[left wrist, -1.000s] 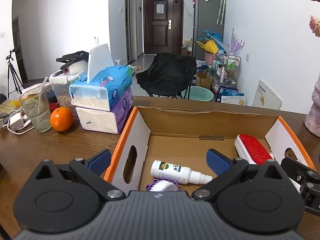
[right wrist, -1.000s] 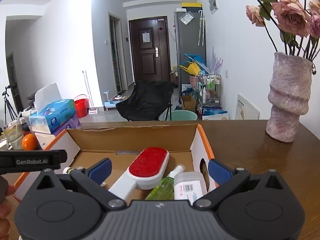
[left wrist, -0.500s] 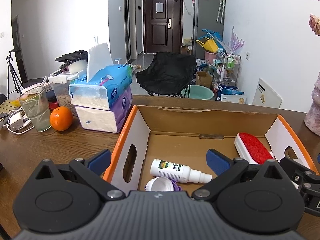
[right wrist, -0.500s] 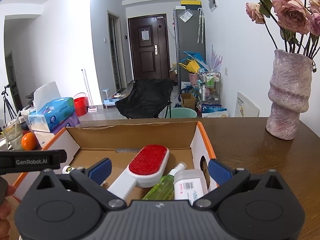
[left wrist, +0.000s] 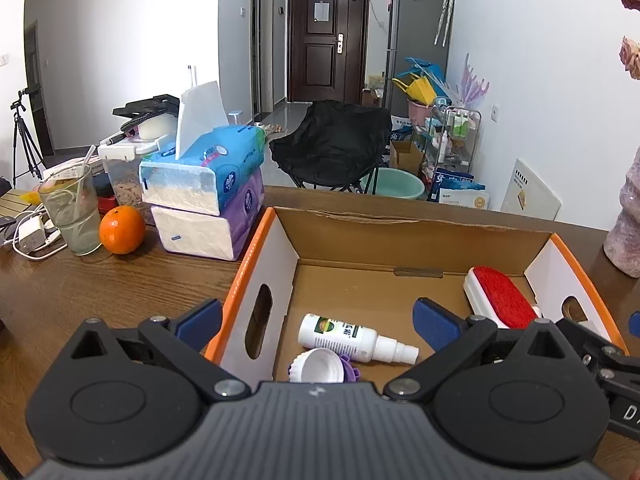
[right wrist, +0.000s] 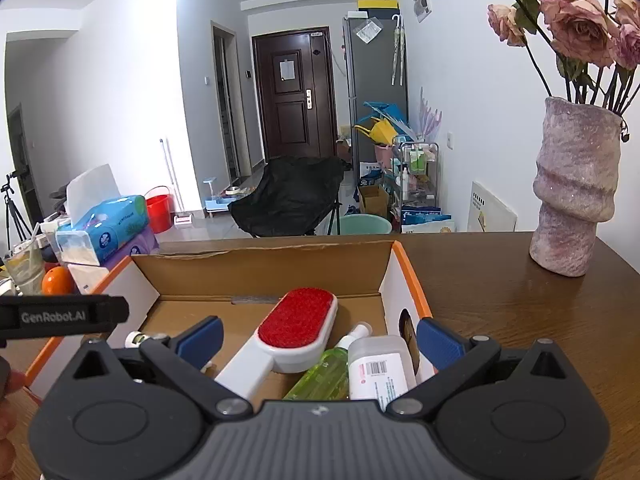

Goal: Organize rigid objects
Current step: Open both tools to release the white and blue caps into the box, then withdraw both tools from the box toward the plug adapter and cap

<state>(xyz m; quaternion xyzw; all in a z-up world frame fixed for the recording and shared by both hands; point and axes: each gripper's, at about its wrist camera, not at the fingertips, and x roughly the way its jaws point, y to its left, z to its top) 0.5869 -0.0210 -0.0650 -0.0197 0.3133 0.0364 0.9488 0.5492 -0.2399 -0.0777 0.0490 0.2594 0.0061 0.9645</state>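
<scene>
Dark wooden table [left wrist: 100,292] carries an orange-rimmed cardboard box [left wrist: 400,236] holding a white spray bottle [left wrist: 344,336] at six o'clock; left gripper [left wrist: 316,316] and right gripper [right wrist: 320,340] both gape wide, empty

A stack of two tissue packs [left wrist: 208,204] sits on the wooden surface [left wrist: 100,288]. Just left of the packs lies an orange [left wrist: 122,229], and left of that stands a glass [left wrist: 72,214] with a straw, touching the orange. Left of the glass lies a white charger [left wrist: 30,234] with its cable. Behind the packs is a clear container [left wrist: 120,176]. Far right of the packs stands a pink vase [right wrist: 574,192] holding dried roses [right wrist: 576,28]. Beyond the packs, on the floor, sits a black folding chair [left wrist: 332,144].
</scene>
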